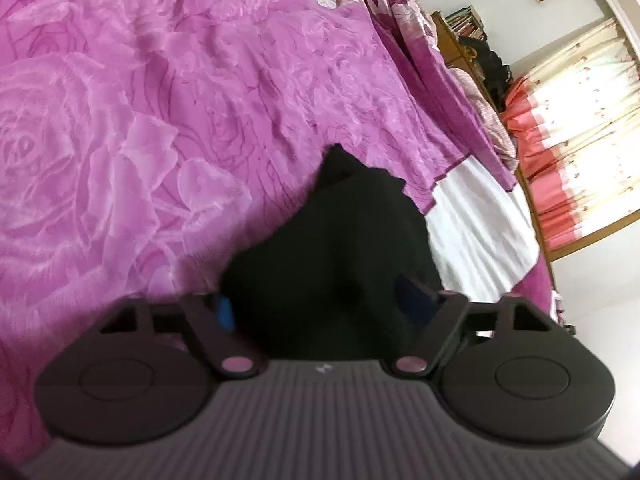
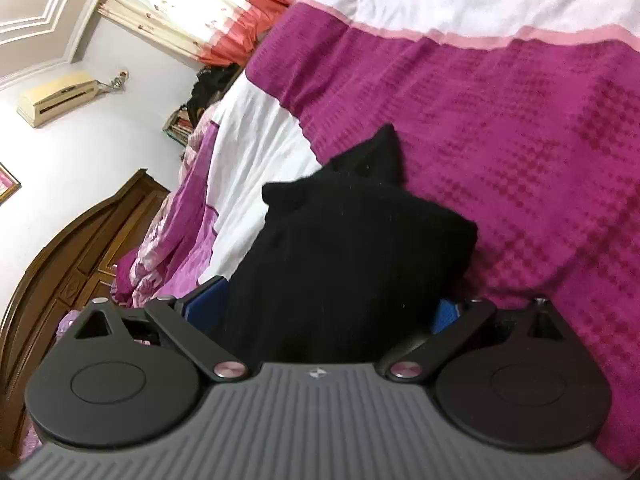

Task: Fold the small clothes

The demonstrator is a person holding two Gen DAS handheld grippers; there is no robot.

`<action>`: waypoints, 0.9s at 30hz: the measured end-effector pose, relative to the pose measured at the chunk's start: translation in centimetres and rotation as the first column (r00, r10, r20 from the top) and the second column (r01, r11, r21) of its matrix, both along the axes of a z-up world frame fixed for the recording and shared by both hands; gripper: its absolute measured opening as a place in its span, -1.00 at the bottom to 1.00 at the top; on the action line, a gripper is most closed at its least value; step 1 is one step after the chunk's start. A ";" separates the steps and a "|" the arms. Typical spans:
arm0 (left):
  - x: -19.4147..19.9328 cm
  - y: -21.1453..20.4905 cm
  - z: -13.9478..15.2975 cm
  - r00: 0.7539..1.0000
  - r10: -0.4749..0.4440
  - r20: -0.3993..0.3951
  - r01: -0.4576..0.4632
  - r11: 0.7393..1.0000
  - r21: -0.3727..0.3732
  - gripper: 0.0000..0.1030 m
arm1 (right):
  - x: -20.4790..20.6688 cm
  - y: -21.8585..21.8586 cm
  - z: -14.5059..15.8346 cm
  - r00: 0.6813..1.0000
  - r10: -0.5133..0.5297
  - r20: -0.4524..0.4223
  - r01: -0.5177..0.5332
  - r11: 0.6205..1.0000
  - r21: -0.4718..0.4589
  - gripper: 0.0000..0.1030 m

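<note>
A small black garment lies bunched on the bed, pointed corners sticking up at its far end. In the left wrist view it rests on the pink rose-print bedspread beside a white sheet. My left gripper is open, its blue pads apart, with the near end of the cloth between them. In the right wrist view the same black garment sits on a magenta knitted blanket. My right gripper stands wide open around the cloth's near end.
A red-and-cream curtain hangs past the bed's edge. A shelf of books stands by the wall. A dark wooden headboard, a wall air conditioner and a crumpled floral quilt show at the left of the right wrist view.
</note>
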State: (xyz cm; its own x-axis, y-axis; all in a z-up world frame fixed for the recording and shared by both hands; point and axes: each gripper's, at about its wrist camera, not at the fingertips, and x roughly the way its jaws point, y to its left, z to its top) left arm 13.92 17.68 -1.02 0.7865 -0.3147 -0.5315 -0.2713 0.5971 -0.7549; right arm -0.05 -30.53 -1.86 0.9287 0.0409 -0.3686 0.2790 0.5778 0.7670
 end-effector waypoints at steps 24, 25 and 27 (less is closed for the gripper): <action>3.6 3.4 4.5 0.958 0.110 -0.264 -0.065 0.983 0.174 -0.14 | 3.6 -3.4 1.9 0.989 -0.026 -0.144 -0.023 0.945 -0.328 -0.66; 4.4 2.8 3.8 0.963 0.031 -0.268 0.010 0.989 0.151 -0.14 | 3.7 -3.5 1.8 0.988 -0.013 -0.152 -0.037 0.946 -0.321 -0.71; 5.3 1.7 3.0 0.963 -0.060 -0.262 0.102 0.983 0.151 -0.04 | 2.7 -3.0 1.8 0.985 -0.041 -0.166 -0.024 0.929 -0.369 -0.84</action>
State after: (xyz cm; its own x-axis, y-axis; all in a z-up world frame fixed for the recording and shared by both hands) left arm 19.18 19.43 1.99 0.5933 -0.2647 -0.7602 -0.3880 0.7334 -0.5582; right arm 2.68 -33.49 -0.09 0.8518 -0.1354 -0.5061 0.3907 0.8077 0.4416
